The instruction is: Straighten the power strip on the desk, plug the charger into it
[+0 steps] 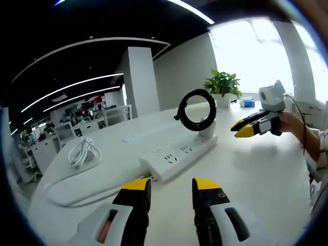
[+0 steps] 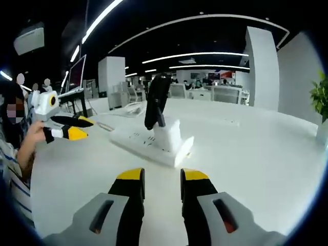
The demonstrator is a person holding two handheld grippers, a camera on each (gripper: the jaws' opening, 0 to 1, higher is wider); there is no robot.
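Charger (image 1: 206, 128) sits plugged in the power strip (image 1: 177, 155) on the bench (image 1: 246, 174); we've both hand-held grippers (image 1: 170, 187) (image 2: 160, 177) released, backed clear

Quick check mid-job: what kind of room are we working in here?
Most likely an open-plan office: a long white desk, rows of workstations with monitors behind, strip ceiling lights, and a potted plant by the window.
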